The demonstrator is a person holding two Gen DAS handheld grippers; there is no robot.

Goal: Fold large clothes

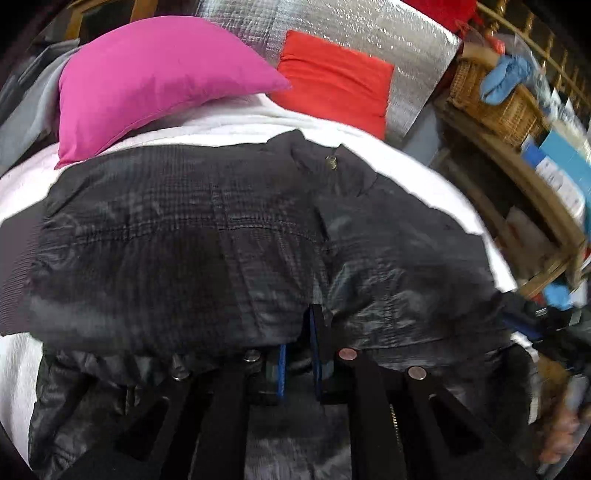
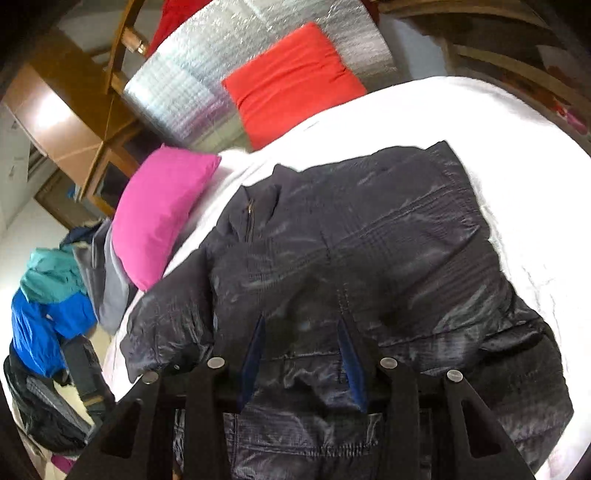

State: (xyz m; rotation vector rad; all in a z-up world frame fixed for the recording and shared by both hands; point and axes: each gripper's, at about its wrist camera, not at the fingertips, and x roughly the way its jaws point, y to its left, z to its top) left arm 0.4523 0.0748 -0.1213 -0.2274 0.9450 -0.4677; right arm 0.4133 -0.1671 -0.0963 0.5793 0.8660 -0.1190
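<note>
A black shiny padded jacket [image 1: 229, 236] lies spread on the white bed [image 1: 229, 125], collar and zip toward the pillows. It also shows in the right wrist view [image 2: 369, 251]. My left gripper [image 1: 299, 354] sits at the jacket's near hem, its blue-padded fingers [image 1: 317, 354] close together with a fold of jacket fabric draped over and between them. My right gripper [image 2: 303, 347] hovers over the jacket's lower part, its blue-lined fingers [image 2: 349, 362] spread apart with jacket fabric lying between them, not pinched.
A pink pillow [image 1: 155, 81] and a red pillow [image 1: 332, 81] lean at the bed's head against a silver foil panel [image 1: 351, 33]. Wooden shelves with a wicker basket [image 1: 495, 99] stand at the right. A pile of blue and grey clothes [image 2: 55, 295] lies left of the bed.
</note>
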